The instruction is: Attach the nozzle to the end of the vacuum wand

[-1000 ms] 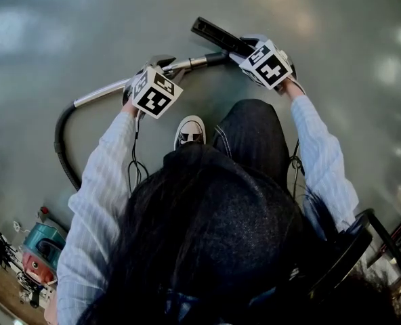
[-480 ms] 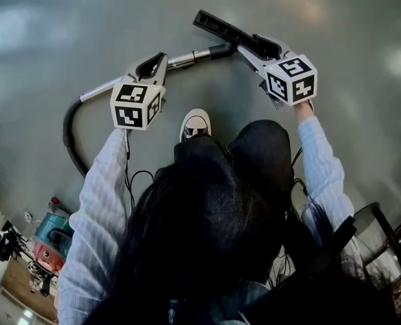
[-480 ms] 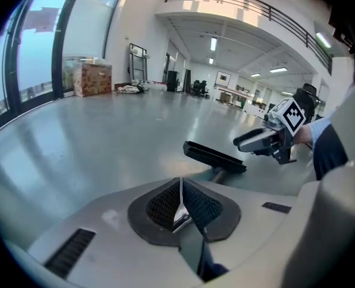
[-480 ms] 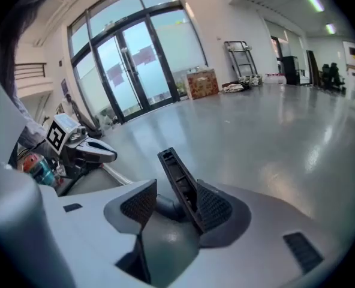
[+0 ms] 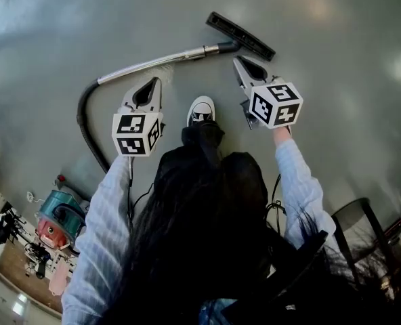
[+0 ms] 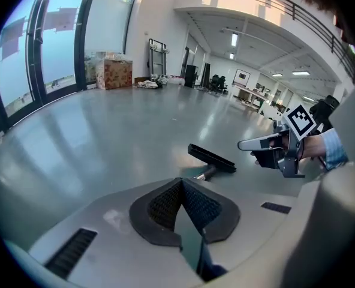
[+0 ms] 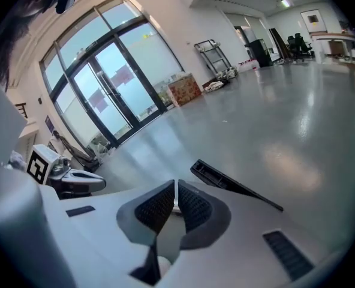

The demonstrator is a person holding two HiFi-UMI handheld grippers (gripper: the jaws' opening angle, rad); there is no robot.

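Left tool (image 5: 154, 82) and right tool (image 5: 236, 59) hang above the floor (image 5: 336, 39), clear of everything. Each is clenched on nothing. Their jaws have just closed, and each gripper view shows them meeting with only air between.

The nozzle (image 5: 241, 36) lies flat on the floor, with the wand (image 5: 150, 63) running into its neck. The hose (image 5: 84, 124) curls away from the wand's other end. From above the two parts look joined, so the fitting seems done and the step in hand is the check.

To do that well, look at the joint before trusting it: no gap should show where the wand's dark end enters the neck, and the two should lie in one line.

If it looks shy of home:
- Open both tools.
- Take the wand just behind its end with the left.
- Take the nozzle's neck, not its long bar, with the right.
- Press the two together straight along the wand, without twisting.

A grip on the bar would likely let the nozzle swing and cock the joint. The shoe (image 5: 202, 110) stands near the wand, so it should keep still, since a nudge could roll the tube.
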